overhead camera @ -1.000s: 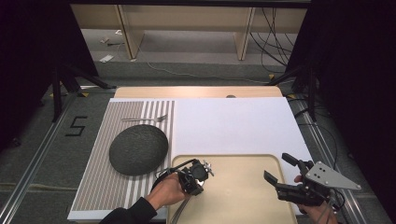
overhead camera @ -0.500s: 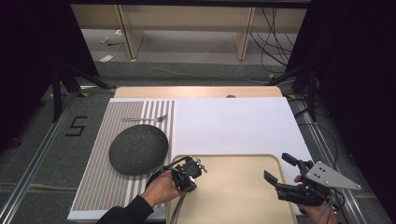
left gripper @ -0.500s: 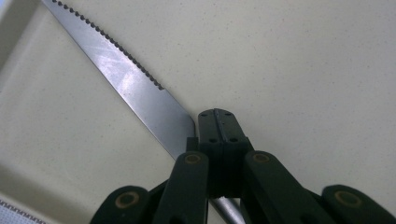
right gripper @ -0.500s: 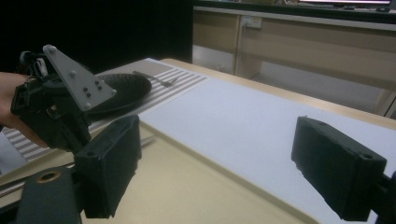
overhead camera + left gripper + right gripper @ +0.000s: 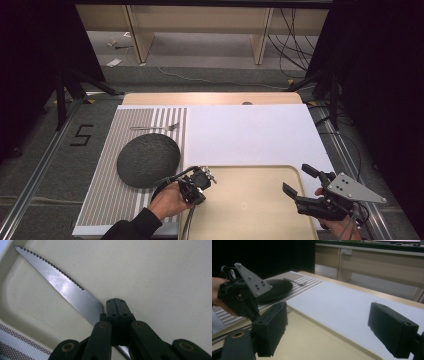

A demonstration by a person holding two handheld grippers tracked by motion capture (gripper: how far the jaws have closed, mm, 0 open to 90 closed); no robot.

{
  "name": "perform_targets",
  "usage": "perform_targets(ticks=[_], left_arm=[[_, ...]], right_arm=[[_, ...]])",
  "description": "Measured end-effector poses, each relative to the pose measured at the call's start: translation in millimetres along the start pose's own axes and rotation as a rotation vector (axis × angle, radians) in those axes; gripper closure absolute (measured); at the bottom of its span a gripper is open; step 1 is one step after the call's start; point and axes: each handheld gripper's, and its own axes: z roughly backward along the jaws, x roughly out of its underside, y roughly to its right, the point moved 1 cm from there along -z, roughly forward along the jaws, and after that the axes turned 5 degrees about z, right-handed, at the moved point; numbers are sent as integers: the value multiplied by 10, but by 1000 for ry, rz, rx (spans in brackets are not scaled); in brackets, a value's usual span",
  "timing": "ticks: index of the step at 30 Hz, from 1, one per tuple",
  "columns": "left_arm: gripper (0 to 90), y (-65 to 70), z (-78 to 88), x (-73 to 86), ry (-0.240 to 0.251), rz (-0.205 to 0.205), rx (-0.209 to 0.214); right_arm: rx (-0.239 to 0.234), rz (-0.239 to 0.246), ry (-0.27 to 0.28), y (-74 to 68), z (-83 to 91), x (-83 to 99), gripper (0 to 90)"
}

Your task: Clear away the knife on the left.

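Note:
A serrated table knife [image 5: 65, 287] is clamped at its handle end by my left gripper [image 5: 117, 307], which is shut on it. The blade runs low over the beige tray [image 5: 162, 277], with its tip near the tray's rounded corner. In the high view the left gripper [image 5: 196, 182] sits at the tray's [image 5: 250, 210] left edge, beside a dark round plate [image 5: 148, 159]. My right gripper [image 5: 298, 179] hovers over the tray's right side, open, with nothing between its jaws. In the right gripper view the right gripper [image 5: 329, 332] looks across at the left gripper [image 5: 239, 295].
A fork [image 5: 155, 127] lies on the striped placemat [image 5: 100, 200] beyond the plate. A white board [image 5: 250, 135] covers the table behind the tray. The table's right edge is close to the right hand. Dark stands and cables sit on the floor around it.
The left gripper has shifted a little to the left along the tray's near-left corner with the knife. The right gripper has stayed in place.

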Motion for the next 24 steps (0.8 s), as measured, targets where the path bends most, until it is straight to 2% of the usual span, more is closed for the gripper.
perform_targets(ticks=[13, 24], left_arm=[[898, -46, 18, 50, -1, 11, -3], [897, -79, 40, 106, -6, 18, -22]], right_arm=[[0, -1, -3, 1, -1, 0, 169], [1, 0, -1, 2, -2, -1, 169]])
